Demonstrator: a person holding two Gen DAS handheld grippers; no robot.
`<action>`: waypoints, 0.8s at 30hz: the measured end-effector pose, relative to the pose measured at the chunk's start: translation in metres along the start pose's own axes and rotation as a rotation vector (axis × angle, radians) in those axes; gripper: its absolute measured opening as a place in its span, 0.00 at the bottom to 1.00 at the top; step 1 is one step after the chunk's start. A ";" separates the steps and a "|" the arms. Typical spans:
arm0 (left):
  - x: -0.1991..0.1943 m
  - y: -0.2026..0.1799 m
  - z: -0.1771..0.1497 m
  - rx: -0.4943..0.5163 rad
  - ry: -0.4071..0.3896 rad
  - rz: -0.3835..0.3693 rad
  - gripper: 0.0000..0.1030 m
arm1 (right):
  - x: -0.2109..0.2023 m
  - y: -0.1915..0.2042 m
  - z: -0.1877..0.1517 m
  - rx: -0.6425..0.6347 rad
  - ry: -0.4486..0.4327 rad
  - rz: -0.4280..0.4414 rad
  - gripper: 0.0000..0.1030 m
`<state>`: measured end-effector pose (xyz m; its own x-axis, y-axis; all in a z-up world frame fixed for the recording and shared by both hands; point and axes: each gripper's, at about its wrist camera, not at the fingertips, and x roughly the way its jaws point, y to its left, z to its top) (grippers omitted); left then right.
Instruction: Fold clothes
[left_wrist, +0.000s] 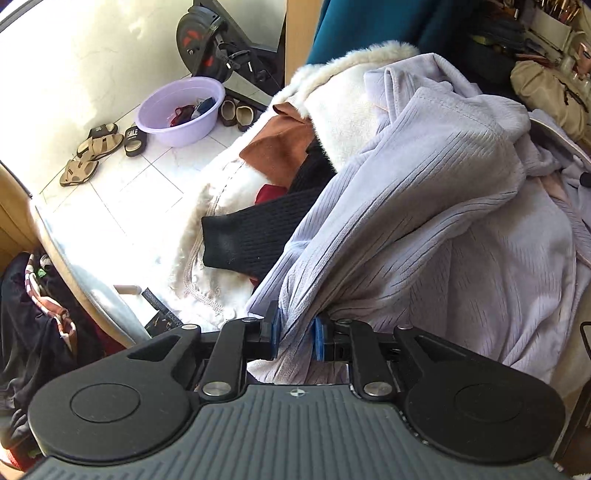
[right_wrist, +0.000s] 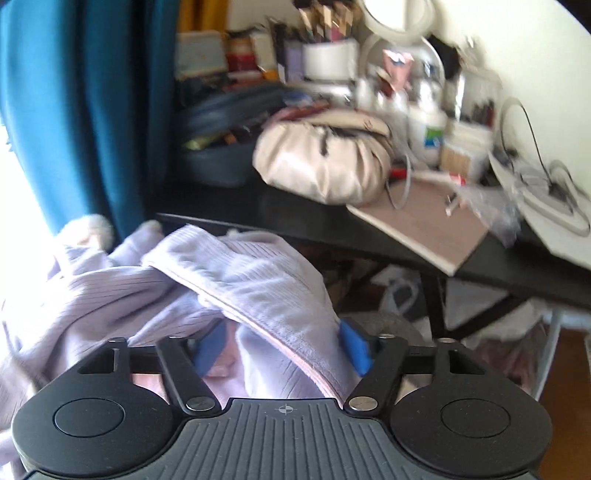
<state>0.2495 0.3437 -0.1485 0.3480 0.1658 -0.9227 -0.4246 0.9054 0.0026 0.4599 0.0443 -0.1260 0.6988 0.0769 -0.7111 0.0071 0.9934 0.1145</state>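
Note:
A lilac ribbed fleece garment (left_wrist: 424, 206) lies bunched on top of a heap of clothes. In the left wrist view my left gripper (left_wrist: 295, 332) is shut on a fold of it, the blue pads (left_wrist: 272, 328) pinching the cloth. The right wrist view shows the same lilac garment (right_wrist: 258, 280) draped over my right gripper (right_wrist: 282, 347); a thick hemmed fold fills the gap between its blue pads (right_wrist: 354, 349), which press on it. Under the lilac cloth lie a white fleecy coat (left_wrist: 343, 110), a black ribbed knit (left_wrist: 251, 236) and a brown piece (left_wrist: 280, 151).
On the tiled floor stand a lilac basin (left_wrist: 181, 110), sandals (left_wrist: 99, 144) and a black wheeled machine (left_wrist: 207, 37). A teal curtain (right_wrist: 85, 110) hangs at the left. A black desk (right_wrist: 295, 218) beyond the heap carries a beige bag (right_wrist: 325, 162) and clutter.

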 end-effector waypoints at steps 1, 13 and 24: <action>0.001 0.000 -0.001 0.007 0.013 0.019 0.21 | 0.000 -0.009 0.001 0.068 0.004 0.010 0.28; -0.010 -0.083 0.039 0.341 -0.216 -0.002 0.73 | -0.063 -0.132 -0.081 0.487 0.120 -0.059 0.09; 0.023 -0.083 0.057 0.212 -0.122 -0.123 0.15 | -0.090 -0.100 -0.109 0.298 0.157 -0.126 0.29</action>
<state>0.3403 0.2942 -0.1476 0.4896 0.0835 -0.8679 -0.1925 0.9812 -0.0142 0.3185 -0.0531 -0.1490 0.5605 -0.0094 -0.8281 0.3111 0.9291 0.2000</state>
